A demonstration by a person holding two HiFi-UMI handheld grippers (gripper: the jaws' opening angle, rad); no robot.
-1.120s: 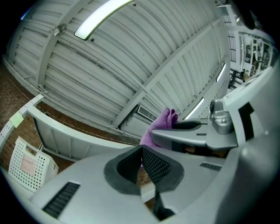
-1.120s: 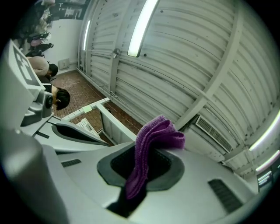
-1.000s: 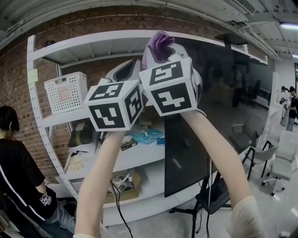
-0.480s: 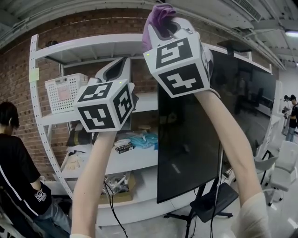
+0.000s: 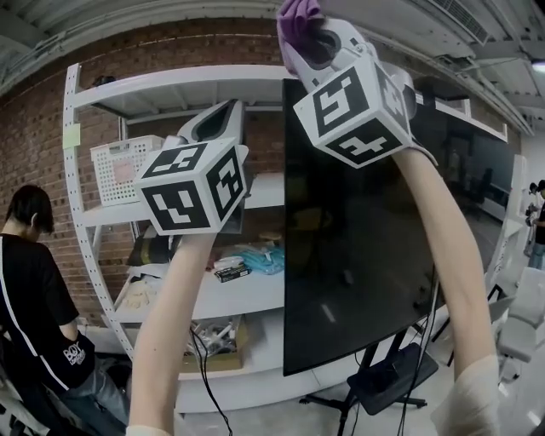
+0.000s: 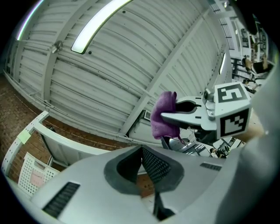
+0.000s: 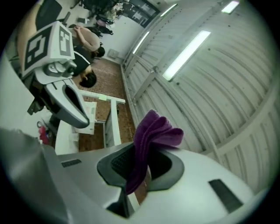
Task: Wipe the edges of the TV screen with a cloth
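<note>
Raised higher, right gripper (image 7: 139,170) clamps cloth (image 5: 296,15) at TV (image 5: 366,255) top-left corner for wiping; left gripper (image 6: 142,153) closed, empty.

Head view faces the TV (image 5: 366,247) and shelf (image 5: 170,81) from close. Gripper views look up at the ceiling (image 6: 131,52); each shows the other: right gripper (image 6: 168,116), left gripper (image 7: 81,118)

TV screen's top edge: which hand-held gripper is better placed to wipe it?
Right hand-held gripper: it grips the purple cloth, raised near the top of the TV screen. Left hand-held gripper holds nothing.
</note>
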